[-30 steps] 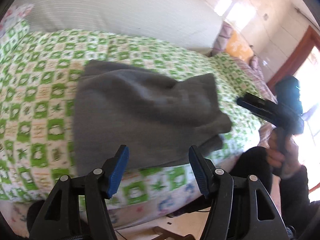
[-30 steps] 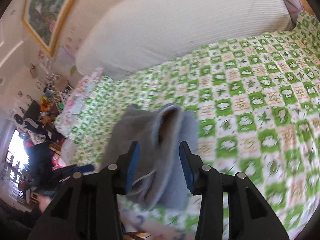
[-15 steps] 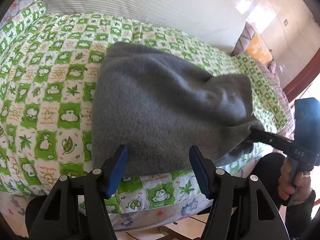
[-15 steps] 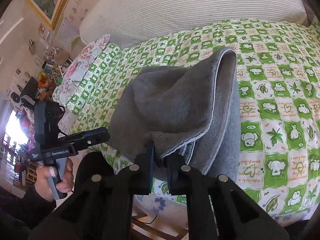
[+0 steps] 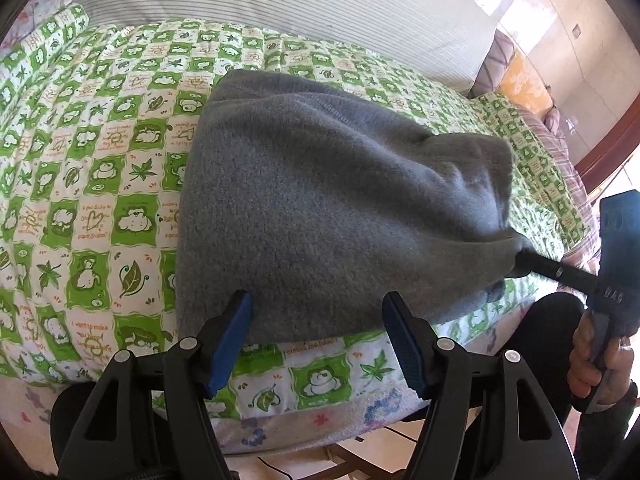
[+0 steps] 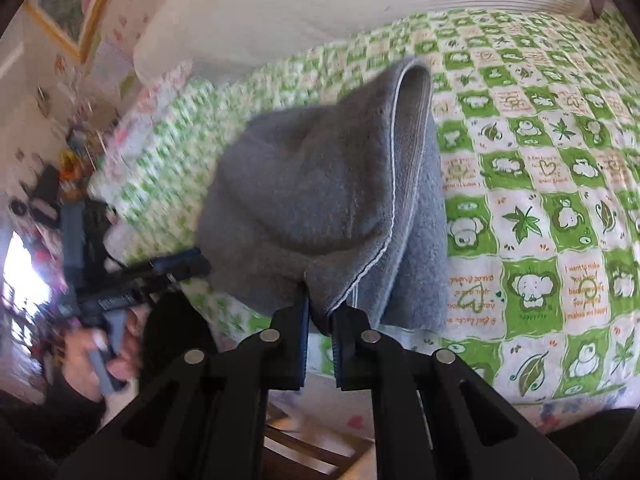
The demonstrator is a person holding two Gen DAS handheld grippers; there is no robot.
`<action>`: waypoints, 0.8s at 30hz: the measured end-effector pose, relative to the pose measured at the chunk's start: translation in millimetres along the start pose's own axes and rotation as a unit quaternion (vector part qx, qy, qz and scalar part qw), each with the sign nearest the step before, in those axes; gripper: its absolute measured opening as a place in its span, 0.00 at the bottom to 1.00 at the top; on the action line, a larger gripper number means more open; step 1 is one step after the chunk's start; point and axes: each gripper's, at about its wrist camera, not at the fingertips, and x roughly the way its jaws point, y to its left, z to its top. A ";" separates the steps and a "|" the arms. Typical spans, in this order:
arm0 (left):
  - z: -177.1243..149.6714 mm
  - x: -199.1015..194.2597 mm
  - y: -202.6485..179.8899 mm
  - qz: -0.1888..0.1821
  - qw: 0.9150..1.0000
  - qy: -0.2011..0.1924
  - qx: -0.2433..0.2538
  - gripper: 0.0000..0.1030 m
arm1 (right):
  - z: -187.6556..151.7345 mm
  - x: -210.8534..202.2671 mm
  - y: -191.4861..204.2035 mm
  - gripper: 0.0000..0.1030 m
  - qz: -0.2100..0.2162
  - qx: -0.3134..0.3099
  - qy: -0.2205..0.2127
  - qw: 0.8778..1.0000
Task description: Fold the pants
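The grey fleece pants [image 5: 320, 208] lie folded on the green-and-white checked bedspread [image 5: 92, 184] near the bed's front edge. My left gripper [image 5: 316, 336] is open and empty, its blue pads just at the pants' near edge. My right gripper [image 6: 320, 316] is shut on the pants' near corner [image 6: 316, 276] and lifts it off the bed; it shows in the left wrist view [image 5: 532, 262] at the right. The lifted layer shows a pale hem line [image 6: 394, 184]. The left gripper also shows at the left of the right wrist view [image 6: 180, 266].
A large white striped pillow [image 5: 280, 8] lies along the back of the bed. More pillows [image 5: 516, 76] sit at the far right. Wooden slats [image 6: 320, 452] and floor show below the bed's front edge. Cluttered shelves [image 6: 52, 184] stand at the left.
My right gripper has closed on the pants' corner and lifted it. My left gripper has moved in closer to the pants' near edge, still open.
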 end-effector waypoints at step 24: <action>36.7 -23.4 16.8 0.037 0.997 -0.053 -0.047 0.70 | 89.6 25.6 -35.1 0.16 -0.094 0.032 -0.080 0.992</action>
